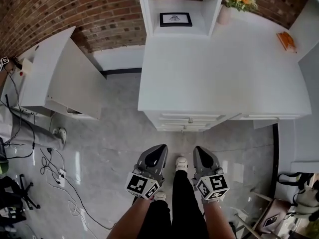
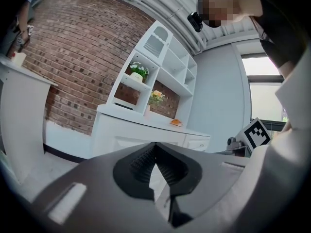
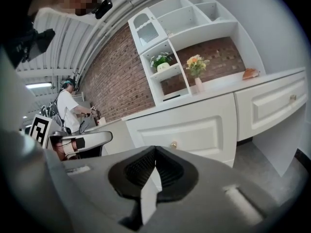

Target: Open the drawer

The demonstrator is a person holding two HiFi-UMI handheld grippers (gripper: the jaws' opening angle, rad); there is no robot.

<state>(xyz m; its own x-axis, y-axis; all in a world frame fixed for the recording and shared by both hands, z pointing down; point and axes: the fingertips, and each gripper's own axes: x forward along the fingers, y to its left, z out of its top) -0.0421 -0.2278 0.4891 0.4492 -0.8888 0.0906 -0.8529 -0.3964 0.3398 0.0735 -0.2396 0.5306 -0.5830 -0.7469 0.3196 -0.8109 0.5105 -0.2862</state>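
Both claws are closed with nothing in them. The left claw (image 2: 154,147) has its ribbed pads meeting at the tips, and the right claw (image 3: 154,150) looks the same. In the head view they hang side by side over the floor, either side of the person's legs, well short of the white counter (image 1: 224,73).

The drawer (image 3: 189,130) is shut. It sits in the counter's front face, almost dead ahead of the right claw, with a small round knob (image 3: 173,144) low in the middle. From above, a stack of drawer fronts (image 1: 189,117) shows under the counter edge.

What I'd worry about:
- A closed claw can't take that knob, so coming in like this would just bump the front.
- The knob is tiny and rounded, so a shallow or off-centre pinch could slip off on the pull.
- There's more than one drawer front, and another one (image 3: 272,101) sits off to the right, so grabbing the wrong one is possible.
- A hard yank might rock the flower vase (image 1: 225,14) up on the counter.
- The person stands right in front, so the drawer could run into their legs.

As for writing, I can't read any. The claw cubes carry black and white square markers (image 1: 141,185), and the print in the small framed picture (image 1: 175,19) is too small to make out. No brands show.
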